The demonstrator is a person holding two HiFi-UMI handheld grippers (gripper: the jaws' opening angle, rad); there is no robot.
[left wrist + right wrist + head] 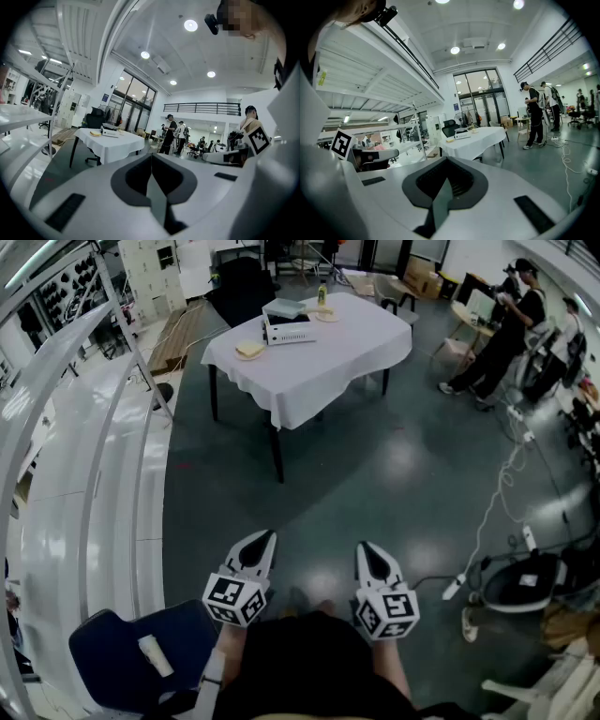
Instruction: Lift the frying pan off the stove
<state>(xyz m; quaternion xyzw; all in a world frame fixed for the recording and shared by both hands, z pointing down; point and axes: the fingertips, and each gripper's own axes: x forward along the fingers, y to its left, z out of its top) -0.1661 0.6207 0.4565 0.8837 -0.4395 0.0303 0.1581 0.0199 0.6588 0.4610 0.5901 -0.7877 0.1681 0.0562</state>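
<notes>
My left gripper [263, 539] has its jaws pressed together with nothing between them, and my right gripper [367, 550] is the same: closed and empty. I hold both low and close to my body, side by side and a little apart, tips pointing ahead and slightly down over the bare grey floor [394, 474].

Just to my near left is a blue chair [112, 652], and a white metal rack [84, 456] runs along the left side. On the right a white cable [495, 498] trails across the floor toward a power strip.

The worktop [361, 348], draped in a white cloth, stands well apart from me at the far middle of the room. It carries a white box [291, 333] with a flat grey item [284, 307] just behind it, a yellowish thing [249, 350] at the left end and a small bottle [322, 293] at the far edge. I cannot pick out a frying pan or a stove with any certainty from here. If they are anywhere, I judge they are among those things. Two people [511, 320] stand at the far right.

As I see it, the task has not started: I must first cross the floor.

- Closed jaws would knock the handle instead of taking it.
- At this range I could aim for the wrong item.
- Snagging the loose cloth could drag everything on it.
- The cable is a trip risk if I drift right.
</notes>
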